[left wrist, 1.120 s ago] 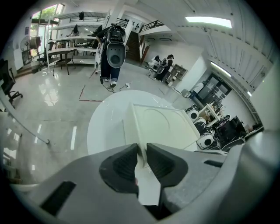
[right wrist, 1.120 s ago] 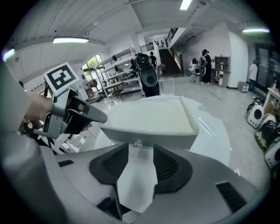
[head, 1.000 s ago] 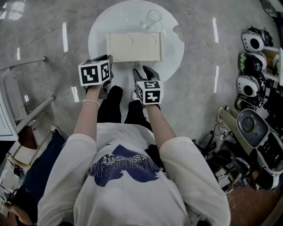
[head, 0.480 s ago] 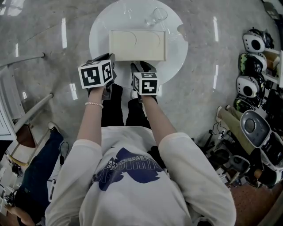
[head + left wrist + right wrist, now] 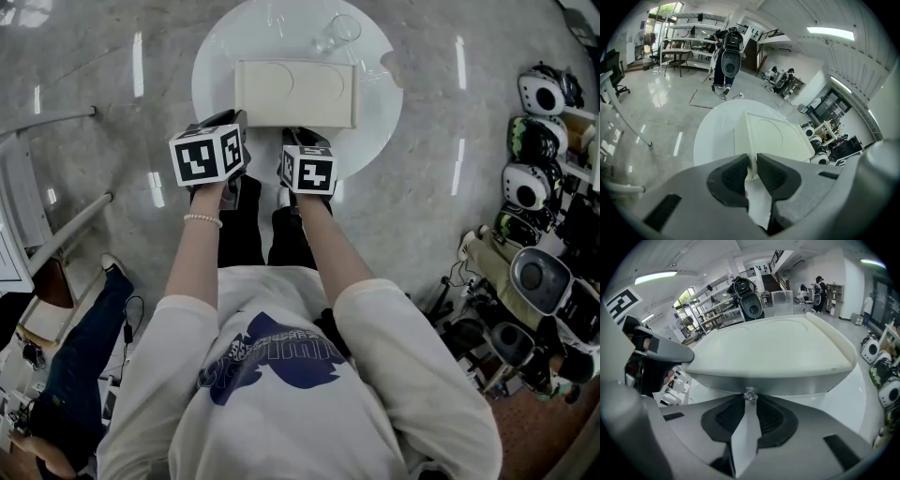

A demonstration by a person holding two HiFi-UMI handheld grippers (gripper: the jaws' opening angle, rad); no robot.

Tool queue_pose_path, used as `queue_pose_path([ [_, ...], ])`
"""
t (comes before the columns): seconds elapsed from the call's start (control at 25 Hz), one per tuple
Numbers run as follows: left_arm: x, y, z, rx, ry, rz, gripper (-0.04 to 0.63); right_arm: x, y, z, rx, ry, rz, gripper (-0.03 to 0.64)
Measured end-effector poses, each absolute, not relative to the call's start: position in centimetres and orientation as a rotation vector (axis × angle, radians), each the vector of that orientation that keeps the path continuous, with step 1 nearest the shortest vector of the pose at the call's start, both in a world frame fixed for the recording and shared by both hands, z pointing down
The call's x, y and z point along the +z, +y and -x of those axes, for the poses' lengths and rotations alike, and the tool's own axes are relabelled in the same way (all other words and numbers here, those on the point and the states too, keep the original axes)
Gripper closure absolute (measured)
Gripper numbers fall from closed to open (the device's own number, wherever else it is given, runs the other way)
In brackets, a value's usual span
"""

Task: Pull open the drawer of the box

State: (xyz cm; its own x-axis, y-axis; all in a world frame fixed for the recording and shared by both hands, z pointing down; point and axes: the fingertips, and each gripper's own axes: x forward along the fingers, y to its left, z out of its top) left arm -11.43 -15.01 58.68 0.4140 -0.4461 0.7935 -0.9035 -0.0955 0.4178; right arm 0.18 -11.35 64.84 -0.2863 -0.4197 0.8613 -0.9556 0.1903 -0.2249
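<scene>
Here we are at the round table (image 5: 211, 56); the box (image 5: 295, 89) sits across its middle, long front facing the near edge, with a glass (image 5: 337, 33) behind it by the far edge; and the drawer (image 5: 797, 383), that silver band under the cream top, looks flush with the body, nothing sticking out toward the near edge in the head view, so by my reading the pull itself has not begun. What is done is the set-up; the right claw (image 5: 750, 399) is at the middle of the drawer front, its jaws drawn in to a slim gap with the small clear knob (image 5: 750, 393) right at their tips, and I judge it clenched on that knob; the left claw (image 5: 752, 156) is at the box's near-left end, jaws likewise nearly together with the box's corner edge showing in the slit between them, seemingly nipping it to brace the box, though how firm that hold is I can't say. So both holds appear made; what is left is the whole of the task proper, drawing the knob straight back toward the near edge while the left side keeps the box from sliding along; the box looks light and the table glossy, so that brace may matter.
</scene>
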Motion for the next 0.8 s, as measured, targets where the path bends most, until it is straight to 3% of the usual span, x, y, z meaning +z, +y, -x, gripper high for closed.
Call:
queue_pose_path([
  [0.8,58.58,-14.91,11.52,0.603,-1.197,-1.690,0.523,64.77,-11.07,-0.06,1.018,-1.799,-1.193,0.560],
])
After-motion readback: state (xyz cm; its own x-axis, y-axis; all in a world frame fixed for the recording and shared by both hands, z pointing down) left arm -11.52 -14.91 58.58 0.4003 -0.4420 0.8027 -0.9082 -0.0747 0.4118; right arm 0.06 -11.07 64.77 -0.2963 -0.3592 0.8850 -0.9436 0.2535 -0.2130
